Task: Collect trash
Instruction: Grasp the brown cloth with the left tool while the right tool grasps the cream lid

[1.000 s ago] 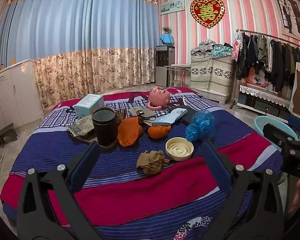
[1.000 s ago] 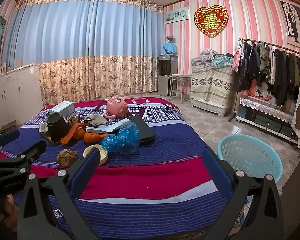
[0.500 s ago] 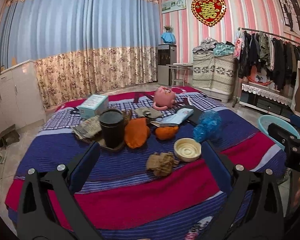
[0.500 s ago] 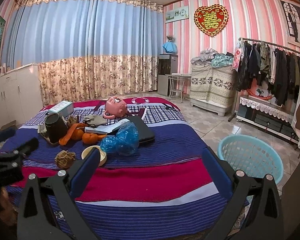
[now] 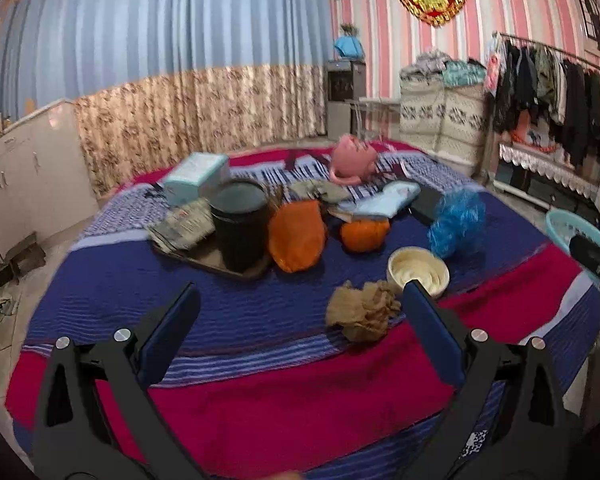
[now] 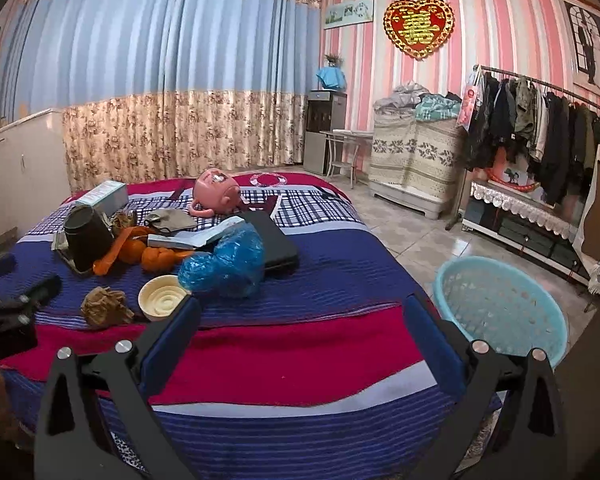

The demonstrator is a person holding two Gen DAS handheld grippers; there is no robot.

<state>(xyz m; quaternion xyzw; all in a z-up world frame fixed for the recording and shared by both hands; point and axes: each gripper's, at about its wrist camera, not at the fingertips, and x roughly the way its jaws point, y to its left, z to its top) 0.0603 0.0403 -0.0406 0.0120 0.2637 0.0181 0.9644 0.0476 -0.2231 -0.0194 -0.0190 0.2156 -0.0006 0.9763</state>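
Closer now than a second ago, the left gripper (image 5: 296, 316) has advanced over the bed (image 5: 260, 384), so the crumpled brown paper (image 5: 362, 312) sits larger, just inside its right finger. Its fingers are spread wide, holding nothing. The paper lies near the bed's front edge, touching or nearly touching a cream bowl (image 5: 418, 270). Behind stand a black cup (image 5: 240, 224) on a tray, orange items and a blue plastic bag (image 5: 456, 224). The right wrist view adds what the left barely shows: a pale blue basket (image 6: 500, 306) on the floor off the bed's right edge. The right gripper (image 6: 300, 318) hovers over the front edge, fingers spread, empty.
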